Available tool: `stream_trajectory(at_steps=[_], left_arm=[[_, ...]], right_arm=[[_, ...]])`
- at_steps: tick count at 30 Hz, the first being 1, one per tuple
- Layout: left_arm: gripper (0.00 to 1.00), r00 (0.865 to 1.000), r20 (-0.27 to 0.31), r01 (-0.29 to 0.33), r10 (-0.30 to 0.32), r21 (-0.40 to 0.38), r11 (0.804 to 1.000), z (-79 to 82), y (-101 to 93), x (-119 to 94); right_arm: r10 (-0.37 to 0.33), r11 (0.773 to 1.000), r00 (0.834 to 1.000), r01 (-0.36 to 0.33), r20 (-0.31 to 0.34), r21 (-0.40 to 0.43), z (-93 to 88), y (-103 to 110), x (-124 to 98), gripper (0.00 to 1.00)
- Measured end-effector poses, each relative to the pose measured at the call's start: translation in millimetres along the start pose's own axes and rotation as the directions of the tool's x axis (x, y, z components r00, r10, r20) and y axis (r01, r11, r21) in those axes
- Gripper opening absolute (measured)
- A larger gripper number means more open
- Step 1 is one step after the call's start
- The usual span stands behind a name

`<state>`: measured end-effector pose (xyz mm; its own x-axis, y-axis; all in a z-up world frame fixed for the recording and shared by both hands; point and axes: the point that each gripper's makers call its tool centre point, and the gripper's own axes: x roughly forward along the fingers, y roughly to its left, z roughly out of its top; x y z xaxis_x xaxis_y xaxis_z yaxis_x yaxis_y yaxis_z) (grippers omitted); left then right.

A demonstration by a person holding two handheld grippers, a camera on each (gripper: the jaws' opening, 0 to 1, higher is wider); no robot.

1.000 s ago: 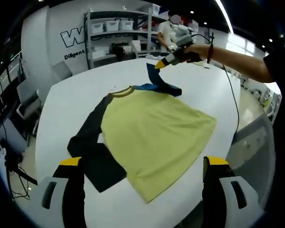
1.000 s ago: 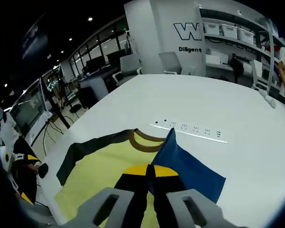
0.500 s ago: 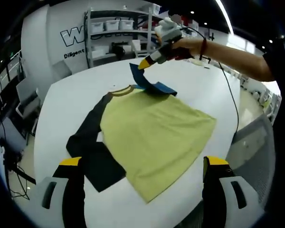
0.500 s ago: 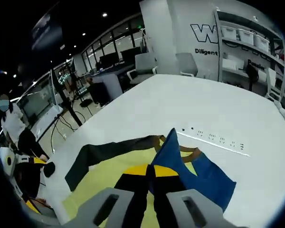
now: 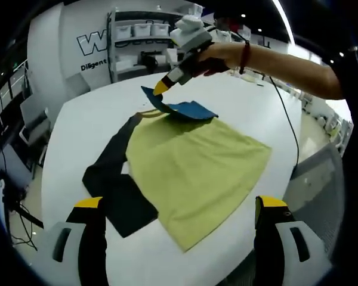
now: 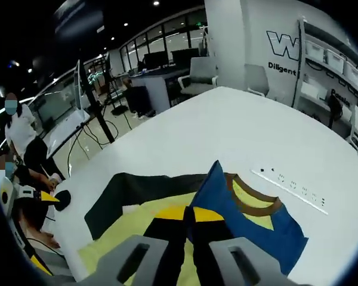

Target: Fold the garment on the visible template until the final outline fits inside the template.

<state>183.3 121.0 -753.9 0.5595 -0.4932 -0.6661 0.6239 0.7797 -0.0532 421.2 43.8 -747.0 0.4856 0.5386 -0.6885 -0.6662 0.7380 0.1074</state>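
Note:
A yellow-green shirt (image 5: 194, 164) lies flat on the white table (image 5: 89, 119), with a dark sleeve (image 5: 110, 185) spread at its left. My right gripper (image 5: 161, 88) is shut on the blue sleeve (image 5: 188, 110) and holds it raised and folded over the brown collar (image 6: 253, 198). From the right gripper view, the pinched blue sleeve (image 6: 250, 223) rises between the closed yellow-tipped jaws of my right gripper (image 6: 189, 215), with the dark sleeve (image 6: 137, 189) beyond. My left gripper (image 5: 180, 205) hangs above the shirt's near hem, jaws wide apart and holding nothing.
A person's arm (image 5: 274, 62) reaches in from the right, trailing a cable (image 5: 291, 128). Shelves with bins (image 5: 140, 33) stand behind the table. A row of small marks (image 6: 298, 189) runs across the table beyond the collar. Office chairs (image 6: 197, 71) and a standing person (image 6: 18, 134) are off the table.
My right gripper has carried the blue sleeve up and to the left, across the collar. The left gripper has stayed where it was, open.

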Motion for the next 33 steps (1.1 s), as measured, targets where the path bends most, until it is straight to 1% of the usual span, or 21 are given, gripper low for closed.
stream_trajectory(at_steps=[5,7,11,12,15,17,22,26,30,33], left_arm=[[0.99,1.0,-0.002,-0.001,0.001,-0.009,1.0,-3.8,1.4,-1],[0.99,1.0,-0.005,0.0,0.0,-0.015,1.0,-6.4,3.0,-1],[0.99,1.0,-0.013,-0.001,0.0,-0.018,1.0,-12.1,7.1,-3],[0.99,1.0,-0.014,-0.004,0.004,-0.022,1.0,-14.0,9.7,-4],[0.99,1.0,-0.014,-0.005,0.005,-0.03,1.0,-15.3,12.0,-3],[0.99,1.0,-0.016,-0.005,0.005,-0.031,0.999,-16.8,14.5,-4],[0.99,1.0,-0.011,0.0,-0.001,-0.034,0.999,-18.4,19.0,-4],[0.99,1.0,-0.012,0.001,-0.002,-0.035,0.999,-22.2,25.0,-3],[0.99,1.0,-0.017,0.003,-0.004,-0.038,0.999,-25.9,28.2,-2],[0.99,1.0,-0.017,0.008,-0.009,-0.044,0.999,-27.6,27.0,0]], right_arm=[[0.025,1.0,0.999,-0.026,-0.036,-0.014,-7.9,19,16,0.0],[0.04,0.998,0.998,-0.042,-0.048,-0.039,-9.4,30,21,0.0],[0.042,0.997,0.997,-0.046,-0.064,-0.064,-13.4,39,27,0.0],[0.046,0.997,0.997,-0.05,-0.069,-0.062,-14.7,42,32,0.0],[0.058,0.997,0.996,-0.062,-0.074,-0.054,-16.3,46,39,0.0],[0.06,0.996,0.994,-0.066,-0.094,-0.058,-20.0,48,49,0.0],[0.067,0.996,0.991,-0.073,-0.112,-0.049,-28.2,50,62,0.0],[0.075,0.996,0.987,-0.08,-0.141,-0.032,-41.9,50,73,0.0],[0.084,0.996,0.984,-0.087,-0.159,-0.015,-51.9,48,82,0.0],[0.093,0.996,0.983,-0.094,-0.159,0.001,-56.6,50,87,0.0]])
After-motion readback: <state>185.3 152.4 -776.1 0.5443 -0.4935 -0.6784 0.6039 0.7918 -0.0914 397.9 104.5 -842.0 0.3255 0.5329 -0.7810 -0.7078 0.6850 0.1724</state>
